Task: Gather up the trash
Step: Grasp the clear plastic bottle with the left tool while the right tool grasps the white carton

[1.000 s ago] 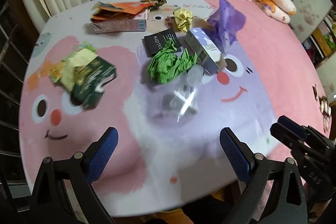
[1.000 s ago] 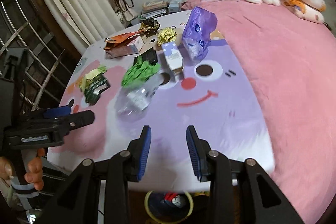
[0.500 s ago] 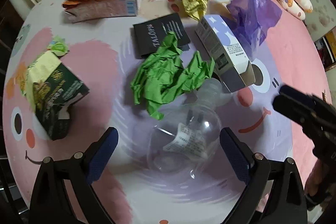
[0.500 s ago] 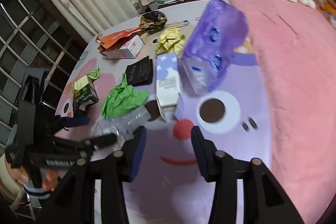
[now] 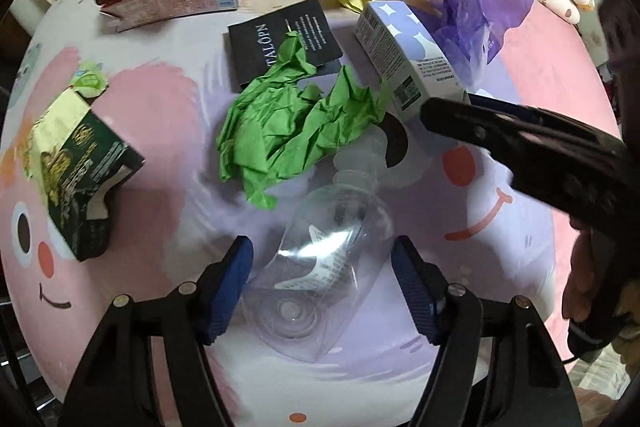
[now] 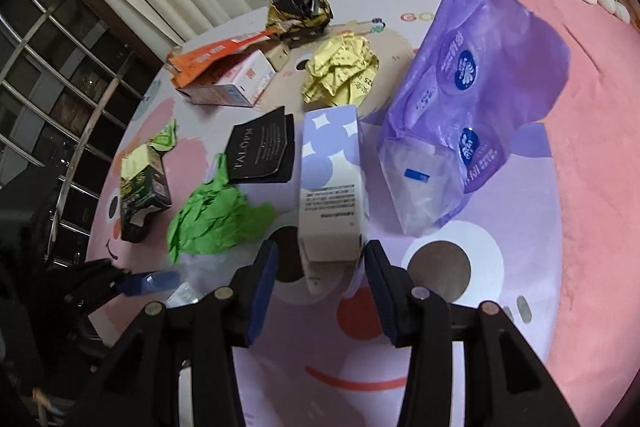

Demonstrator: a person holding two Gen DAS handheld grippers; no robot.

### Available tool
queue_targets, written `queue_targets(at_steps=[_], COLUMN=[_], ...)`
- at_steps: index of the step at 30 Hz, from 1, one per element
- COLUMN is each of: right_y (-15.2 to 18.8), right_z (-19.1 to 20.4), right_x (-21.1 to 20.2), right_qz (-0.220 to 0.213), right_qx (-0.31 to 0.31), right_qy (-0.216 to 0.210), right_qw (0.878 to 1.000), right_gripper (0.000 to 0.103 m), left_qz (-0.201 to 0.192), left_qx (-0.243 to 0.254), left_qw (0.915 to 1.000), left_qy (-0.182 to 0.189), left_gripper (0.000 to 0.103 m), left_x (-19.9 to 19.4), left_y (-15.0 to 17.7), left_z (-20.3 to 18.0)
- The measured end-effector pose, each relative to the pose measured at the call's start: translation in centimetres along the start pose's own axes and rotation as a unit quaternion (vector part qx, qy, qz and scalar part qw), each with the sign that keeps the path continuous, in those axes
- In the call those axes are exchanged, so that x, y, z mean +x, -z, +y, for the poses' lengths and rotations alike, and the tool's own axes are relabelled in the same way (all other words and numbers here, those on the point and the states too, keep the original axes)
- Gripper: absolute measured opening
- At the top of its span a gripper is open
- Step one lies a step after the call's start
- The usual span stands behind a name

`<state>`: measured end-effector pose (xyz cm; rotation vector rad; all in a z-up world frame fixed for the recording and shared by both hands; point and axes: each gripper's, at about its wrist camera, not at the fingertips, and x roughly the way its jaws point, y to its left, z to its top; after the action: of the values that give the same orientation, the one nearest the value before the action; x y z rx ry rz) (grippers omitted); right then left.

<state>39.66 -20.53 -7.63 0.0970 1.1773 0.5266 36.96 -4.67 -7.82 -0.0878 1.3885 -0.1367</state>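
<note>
clear plastic bottle (image 5: 324,275) lies on its side on blanket (image 5: 520,251), base between my left gripper (image 5: 323,291) fingers; jaws wide, pads either side, contact unclear. my right gripper (image 6: 320,281) spread wide around near end of white-and-lavender box (image 6: 332,195), not pinching it. crumpled green paper (image 5: 296,123) just beyond bottle neck, touching black talopn card (image 5: 280,47). purple plastic bag (image 6: 472,115) right of box. yellow paper wad (image 6: 340,73) farther back. dark green carton (image 5: 76,183) well off to left.

Clear glossy plastic bottle (image 5: 320,267), crumpled matte green paper (image 5: 292,123), shiny purple plastic bag (image 6: 472,115), smooth cardboard box (image 6: 332,187), soft printed cloth blanket (image 6: 580,227).
</note>
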Motion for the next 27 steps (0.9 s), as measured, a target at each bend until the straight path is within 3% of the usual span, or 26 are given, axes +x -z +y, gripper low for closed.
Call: queue_targets(at_steps=[6,11,14,27], right_y=[-0.9,-1.2,-1.0,3.5], right_z=[-0.1,0.5,1.0,4.6], right_x=[1.8,2.4,2.3,-3.2], right_qz=[0.013,0.0,-0.005,-0.061], right_qx=[0.001,-0.008,-0.018,-0.037], right_qy=[0.014,0.026,0.032,0.033], right_qw=[1.0,1.0,0.999,0.997], right_gripper=[0.045,0.045,0.036,0.034], left_qz=[-0.028,-0.044,-0.059,-0.116], left_qx=[-0.026,-0.038,-0.044,-0.054], left_qw=[0.999,0.998,0.9969,0.9918], left_qy=[-0.02,-0.025,-0.025,-0.011], left_gripper=[0.069,0.069,0.069,0.066], left_x=[-1.1,-2.1,-2.9,-6.8], left_y=[1.8,3.4,4.3,8.4], left_z=[0.5,0.7,0.7,2.5])
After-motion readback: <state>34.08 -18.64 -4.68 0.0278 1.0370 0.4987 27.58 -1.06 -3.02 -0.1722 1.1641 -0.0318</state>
